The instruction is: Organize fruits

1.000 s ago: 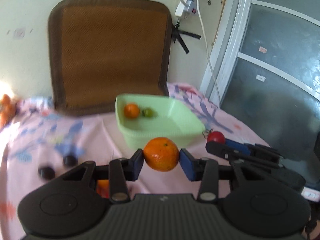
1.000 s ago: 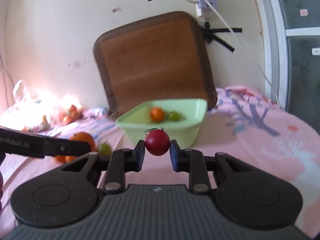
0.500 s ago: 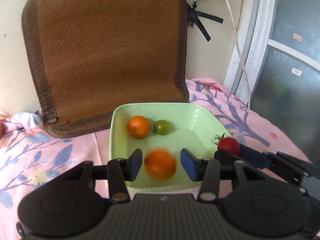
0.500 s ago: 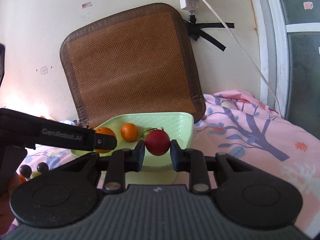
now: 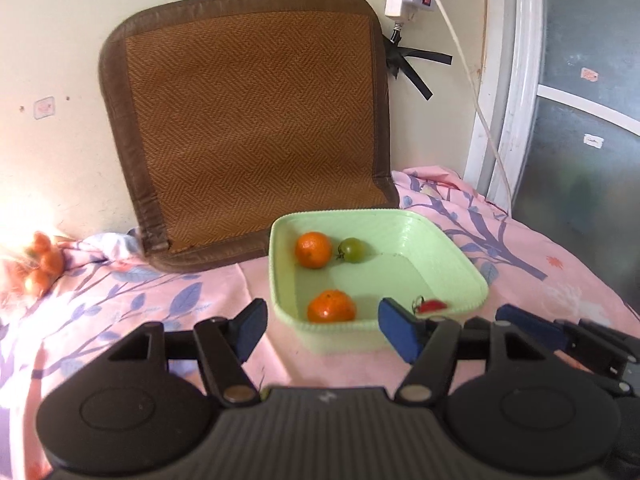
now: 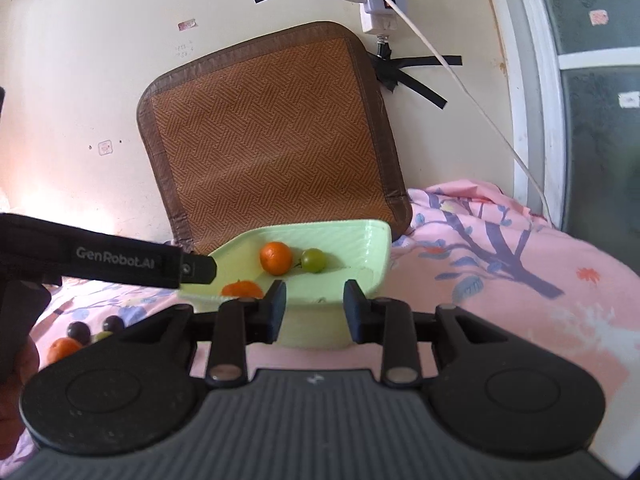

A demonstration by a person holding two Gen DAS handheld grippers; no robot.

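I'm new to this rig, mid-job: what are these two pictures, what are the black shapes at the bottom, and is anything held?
Each picture comes from a camera on a hand-held two-finger gripper, looking along its fingers; the black shapes are that gripper. One view shows the left gripper, the other the right gripper. Both have just been opening and hold nothing. On the pink cloth stands a green basin holding an orange, a green tomato, a second orange and a blurred red tomato. Dark grapes lie outside it.
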